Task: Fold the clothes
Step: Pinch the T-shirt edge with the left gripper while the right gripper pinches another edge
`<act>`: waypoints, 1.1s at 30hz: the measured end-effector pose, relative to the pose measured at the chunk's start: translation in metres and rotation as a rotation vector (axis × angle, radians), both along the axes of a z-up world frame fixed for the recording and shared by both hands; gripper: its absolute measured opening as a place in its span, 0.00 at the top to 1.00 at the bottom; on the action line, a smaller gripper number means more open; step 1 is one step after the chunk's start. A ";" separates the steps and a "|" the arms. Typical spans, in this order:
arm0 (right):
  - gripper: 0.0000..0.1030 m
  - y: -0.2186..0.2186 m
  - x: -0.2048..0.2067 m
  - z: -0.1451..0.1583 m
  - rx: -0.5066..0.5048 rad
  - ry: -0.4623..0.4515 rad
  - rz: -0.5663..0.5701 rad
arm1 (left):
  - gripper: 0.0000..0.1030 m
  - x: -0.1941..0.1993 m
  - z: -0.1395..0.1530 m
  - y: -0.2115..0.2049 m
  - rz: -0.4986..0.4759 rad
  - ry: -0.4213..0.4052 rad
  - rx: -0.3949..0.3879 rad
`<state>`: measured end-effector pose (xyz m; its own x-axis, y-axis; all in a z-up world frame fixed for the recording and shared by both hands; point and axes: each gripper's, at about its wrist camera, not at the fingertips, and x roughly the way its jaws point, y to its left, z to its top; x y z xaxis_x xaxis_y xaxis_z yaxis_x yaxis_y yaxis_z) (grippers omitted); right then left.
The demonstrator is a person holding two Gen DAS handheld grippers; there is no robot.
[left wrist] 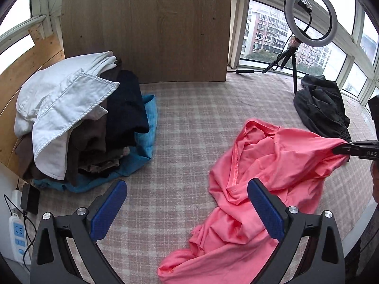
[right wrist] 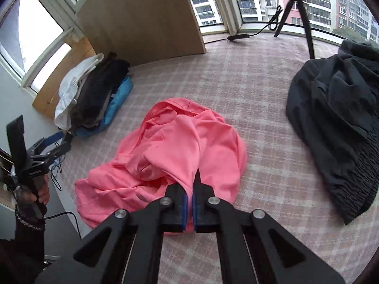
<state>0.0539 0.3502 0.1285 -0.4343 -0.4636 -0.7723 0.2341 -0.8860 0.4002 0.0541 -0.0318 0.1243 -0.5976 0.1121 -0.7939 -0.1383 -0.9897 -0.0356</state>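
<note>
A crumpled pink garment [left wrist: 255,172] [right wrist: 170,151] lies on the checked cover. My right gripper [right wrist: 189,196] is shut on a fold of its near edge, the cloth pinched between the blue pads; in the left wrist view that gripper [left wrist: 345,150] comes in from the right and lifts the cloth a little. My left gripper [left wrist: 187,203] stands open above the cover; its right finger [left wrist: 265,210] is over the pink cloth and the left one over bare cover, with nothing gripped. From the right wrist view, a hand holds the left gripper [right wrist: 64,146] at the far left.
A stack of folded clothes [left wrist: 78,123] [right wrist: 92,104], white on top and blue at the bottom, sits at the back left. A dark garment [left wrist: 324,108] [right wrist: 338,127] lies at the right. A ring light on a tripod [left wrist: 308,19], a wooden board [left wrist: 146,28] and a power strip [left wrist: 19,236] border the cover.
</note>
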 end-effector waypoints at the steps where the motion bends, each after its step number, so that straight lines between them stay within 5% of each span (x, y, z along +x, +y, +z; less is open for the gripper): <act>1: 0.98 0.028 0.014 0.010 -0.042 0.025 -0.059 | 0.01 -0.003 0.000 0.003 -0.009 0.001 -0.001; 3: 0.98 0.088 0.043 0.022 -0.062 0.062 -0.223 | 0.01 -0.009 -0.002 0.012 -0.032 0.001 -0.008; 4: 0.98 0.111 0.054 0.020 0.039 0.047 -0.340 | 0.01 -0.012 -0.003 0.018 -0.042 -0.001 -0.014; 5: 0.98 0.127 0.061 0.014 0.242 -0.001 -0.457 | 0.01 -0.016 -0.004 0.025 -0.054 -0.006 -0.016; 7: 0.97 0.134 0.069 -0.001 0.557 -0.057 -0.527 | 0.01 -0.025 -0.006 0.041 -0.089 -0.018 -0.007; 8: 0.96 0.136 0.073 -0.006 0.569 -0.069 -0.519 | 0.01 -0.028 -0.008 0.050 -0.113 -0.021 -0.005; 12: 0.84 0.139 0.082 -0.007 0.323 -0.070 -0.472 | 0.01 -0.042 -0.015 0.092 -0.227 -0.033 -0.008; 13: 0.80 0.131 0.080 -0.010 0.355 -0.048 -0.449 | 0.01 -0.045 -0.017 0.103 -0.262 -0.039 -0.005; 15: 0.52 0.121 0.074 -0.018 0.415 -0.019 -0.408 | 0.01 -0.054 -0.023 0.127 -0.333 -0.054 0.000; 17: 0.38 0.121 0.067 -0.028 0.461 -0.022 -0.398 | 0.01 -0.065 -0.030 0.152 -0.403 -0.070 0.002; 22: 0.38 0.154 0.055 -0.049 0.395 -0.081 -0.445 | 0.01 -0.101 -0.059 0.201 -0.474 -0.107 -0.067; 25: 0.38 0.163 0.047 -0.066 0.336 -0.116 -0.434 | 0.03 -0.123 -0.081 0.218 -0.496 -0.198 -0.031; 27: 0.43 0.160 0.042 -0.073 0.329 -0.131 -0.414 | 0.22 -0.129 -0.094 0.227 -0.518 -0.263 0.003; 28: 0.55 0.157 0.040 -0.075 0.319 -0.134 -0.399 | 0.51 -0.128 -0.096 0.230 -0.522 -0.270 -0.001; 29: 0.93 0.155 0.038 -0.076 0.309 -0.136 -0.384 | 0.65 -0.127 -0.097 0.232 -0.525 -0.270 -0.007; 31: 0.97 0.149 0.041 -0.064 0.286 -0.097 -0.365 | 0.97 -0.123 -0.083 0.226 -0.521 -0.251 0.025; 33: 0.98 0.144 0.048 -0.039 0.274 -0.020 -0.356 | 0.96 -0.120 -0.064 0.209 -0.498 -0.242 0.095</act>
<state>0.1023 0.4938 0.0891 -0.5134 -0.0656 -0.8556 -0.1097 -0.9839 0.1413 -0.0658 0.1774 0.0601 -0.2565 0.4119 -0.8744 -0.5647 -0.7981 -0.2103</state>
